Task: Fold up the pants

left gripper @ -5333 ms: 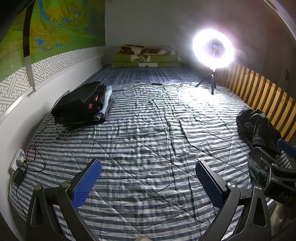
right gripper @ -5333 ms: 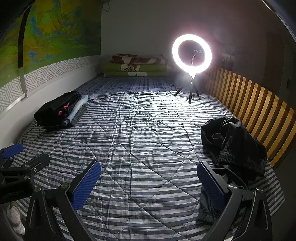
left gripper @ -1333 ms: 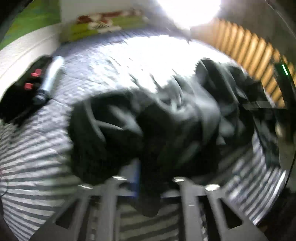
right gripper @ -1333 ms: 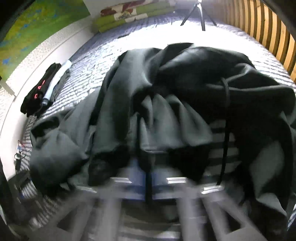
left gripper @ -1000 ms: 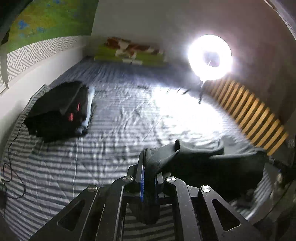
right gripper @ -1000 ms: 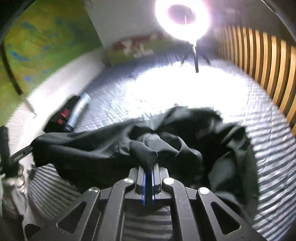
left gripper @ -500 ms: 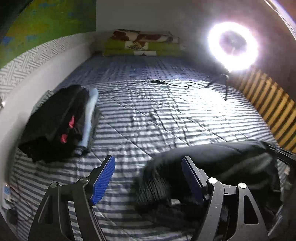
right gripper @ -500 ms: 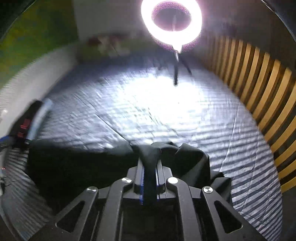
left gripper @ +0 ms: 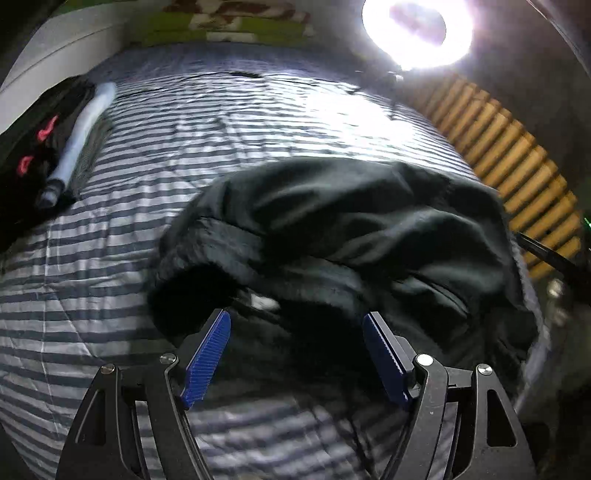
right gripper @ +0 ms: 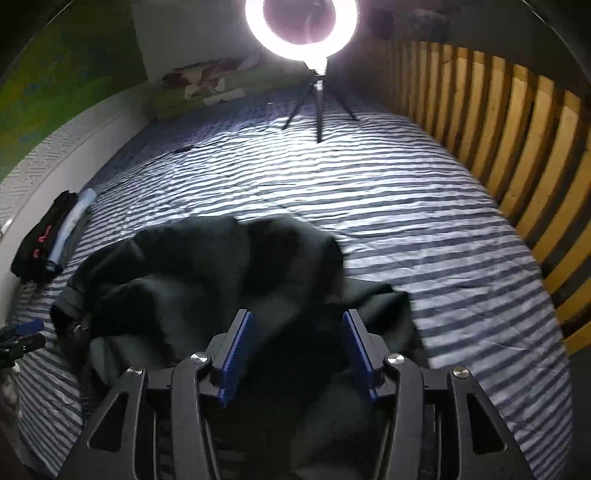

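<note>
The black pants (left gripper: 332,229) lie in a crumpled heap on the striped bedspread (left gripper: 92,295), just ahead of and partly under both grippers. The left gripper (left gripper: 295,350) stands wide open, its blue pads clear of the cloth on either side; a dark opening in the fabric, a waist or a leg end, I cannot tell which, sits just beyond its left pad. The right gripper (right gripper: 297,354) has its jaws opening, about halfway apart; dark fabric lies between and below the pads, but neither pad presses on it, so it holds nothing.

By my reading, the pants have been dropped in the middle of the bed and the step in hand is letting go before spreading them out. Nothing is folded yet: the heap is bunched, with no leg or waistband laid straight.

The next move calls for finding two matching edges, probably the waistband corners, gripping one with each hand and pulling them apart to flatten the garment. The blur and the dark cloth make the edges hard to pick out.

Far off to the left of both grippers lies a pile of folded clothes (right gripper: 48,240); a ring light (right gripper: 301,29) stands well ahead.
</note>
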